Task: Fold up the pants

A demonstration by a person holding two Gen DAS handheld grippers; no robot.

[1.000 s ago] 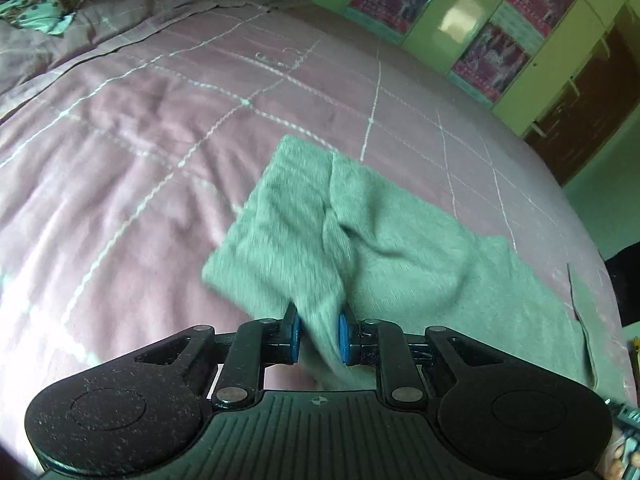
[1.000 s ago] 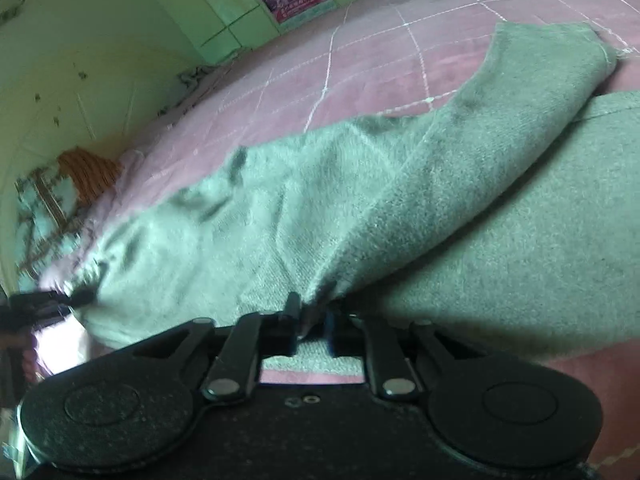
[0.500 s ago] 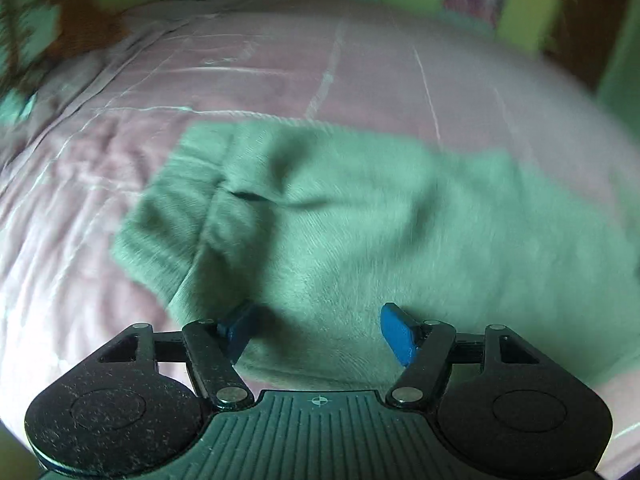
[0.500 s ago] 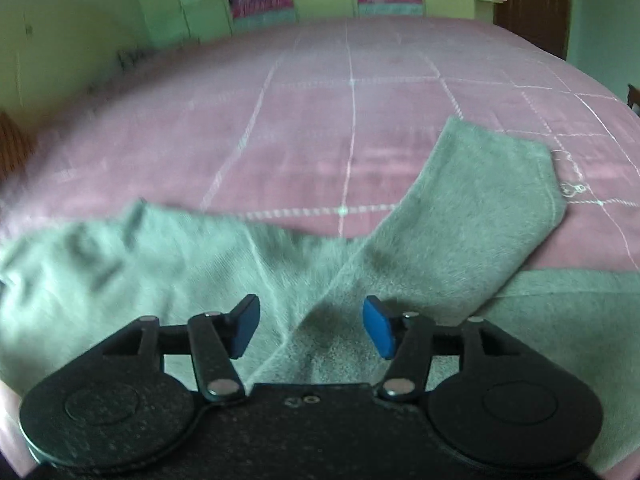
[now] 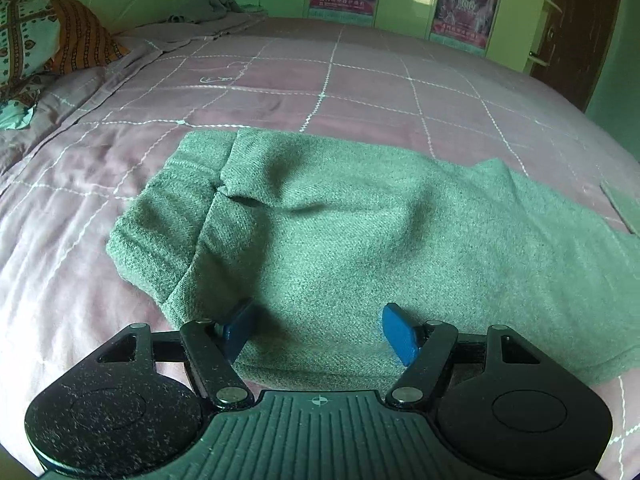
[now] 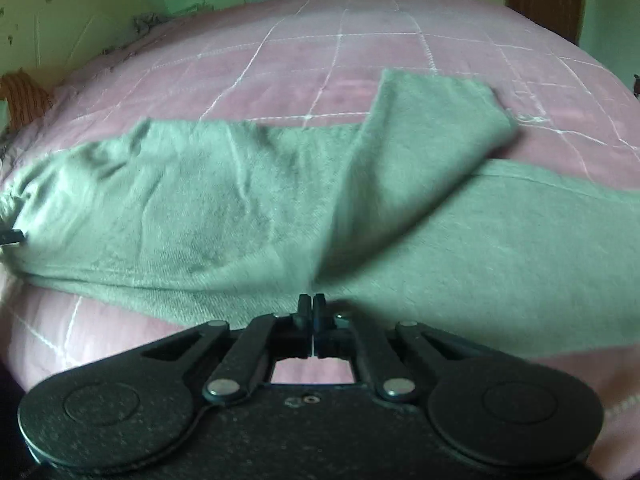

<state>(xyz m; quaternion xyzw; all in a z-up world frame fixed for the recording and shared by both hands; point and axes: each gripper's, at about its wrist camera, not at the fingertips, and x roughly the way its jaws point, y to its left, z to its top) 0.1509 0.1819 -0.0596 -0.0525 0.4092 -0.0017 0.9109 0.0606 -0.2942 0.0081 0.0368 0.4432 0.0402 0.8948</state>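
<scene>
The grey-green knitted pants [image 5: 360,220] are spread across the near edge of the pink quilted bed cover [image 5: 280,80], one leg folded back over the other. The left gripper [image 5: 320,326] is held wide apart above the fabric, gripping nothing. The right gripper [image 6: 313,307] is seen closing, its jaws almost together at the fabric's near edge; whether cloth is pinched cannot be told.

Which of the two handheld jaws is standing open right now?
The left gripper: its blue pads stand well apart above the green pants. The right gripper has its jaws closing, almost together.
</scene>
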